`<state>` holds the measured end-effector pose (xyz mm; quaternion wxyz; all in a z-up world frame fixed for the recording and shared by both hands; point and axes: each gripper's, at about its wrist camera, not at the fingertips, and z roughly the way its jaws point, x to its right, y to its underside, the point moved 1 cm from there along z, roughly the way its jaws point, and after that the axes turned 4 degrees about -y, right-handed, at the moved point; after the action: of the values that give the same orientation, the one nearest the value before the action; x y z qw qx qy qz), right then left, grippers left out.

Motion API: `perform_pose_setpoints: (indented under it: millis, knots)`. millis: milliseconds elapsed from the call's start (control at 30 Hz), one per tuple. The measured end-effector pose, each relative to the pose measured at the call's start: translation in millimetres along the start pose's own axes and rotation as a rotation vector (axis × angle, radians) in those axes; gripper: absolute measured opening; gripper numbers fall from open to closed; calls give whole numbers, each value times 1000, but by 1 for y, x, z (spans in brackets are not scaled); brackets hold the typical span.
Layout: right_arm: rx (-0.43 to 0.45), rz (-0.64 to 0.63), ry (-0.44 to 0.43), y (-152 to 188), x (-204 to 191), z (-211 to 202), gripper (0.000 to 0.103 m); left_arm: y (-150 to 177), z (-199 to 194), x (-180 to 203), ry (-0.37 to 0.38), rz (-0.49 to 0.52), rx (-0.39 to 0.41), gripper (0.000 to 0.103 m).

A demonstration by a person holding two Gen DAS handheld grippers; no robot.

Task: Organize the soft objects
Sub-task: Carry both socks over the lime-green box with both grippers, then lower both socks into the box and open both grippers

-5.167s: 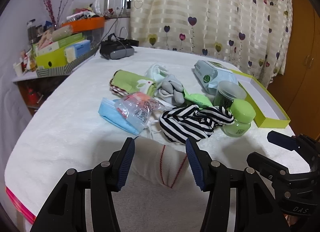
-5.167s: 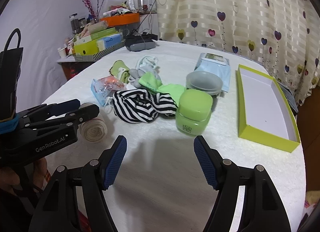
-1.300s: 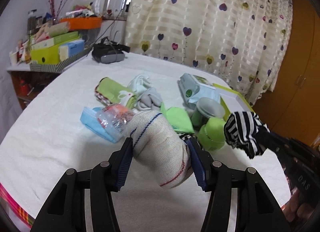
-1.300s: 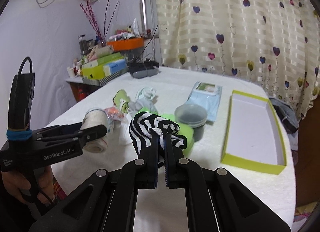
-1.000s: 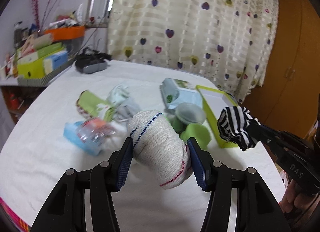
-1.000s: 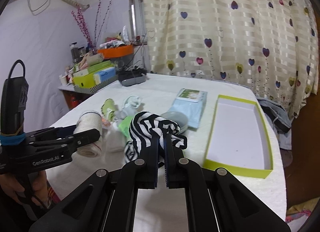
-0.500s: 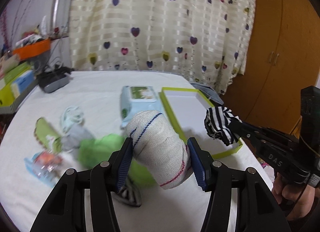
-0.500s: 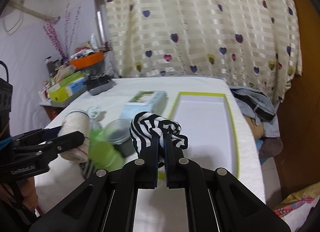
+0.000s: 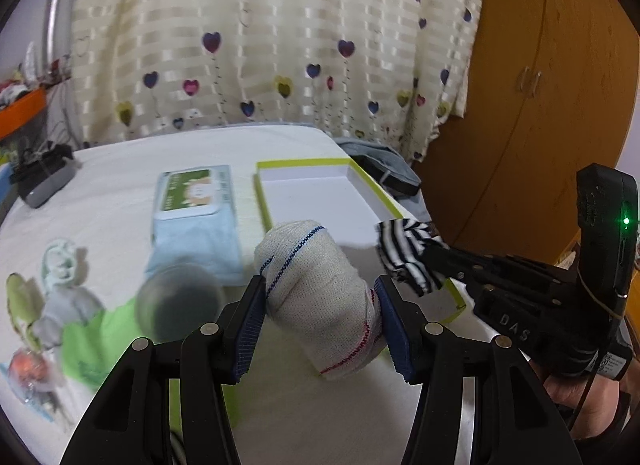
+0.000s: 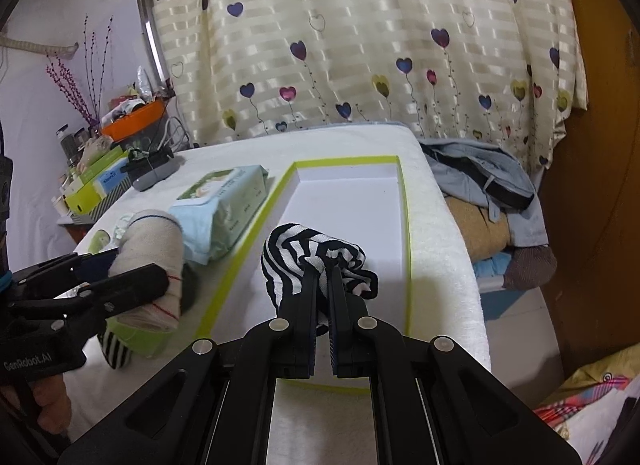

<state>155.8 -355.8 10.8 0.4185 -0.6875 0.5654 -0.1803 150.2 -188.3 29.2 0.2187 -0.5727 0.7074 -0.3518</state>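
Both hand-held grippers have swung away from the heap of clutter and now hang over the green-rimmed tray (image 10: 404, 233), each carrying its catch. The left hand-held gripper (image 9: 320, 315) has its jaws spread around a rolled white sock (image 9: 316, 285), pads pressing its sides, so the roll keeps its shape and doesn't unwind. The right hand-held gripper (image 10: 322, 289) is pinched almost flat on a striped sock (image 10: 304, 253), which bunches above the tips and hangs over the tray's white floor. The tray lies empty on the desk (image 10: 440, 233), seemingly the place meant for soft things. A wipes pack (image 10: 224, 201) sits just beside its left rim; the remaining cloths and jars lie further left, blurred in the left view.
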Motion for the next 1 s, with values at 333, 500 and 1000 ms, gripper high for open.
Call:
perform_pose_setpoints:
  millis: [333,500,1000]
  knots:
    - [-61,28,-6,6,19,27,6,-1,43,18,30,45,-72,54]
    - [-87,36,-2,7,24,33,10,1,55,24,43,62,-94,55]
    - [-42,35,55,3,27,20,44,0,60,24,52,61,-86,55]
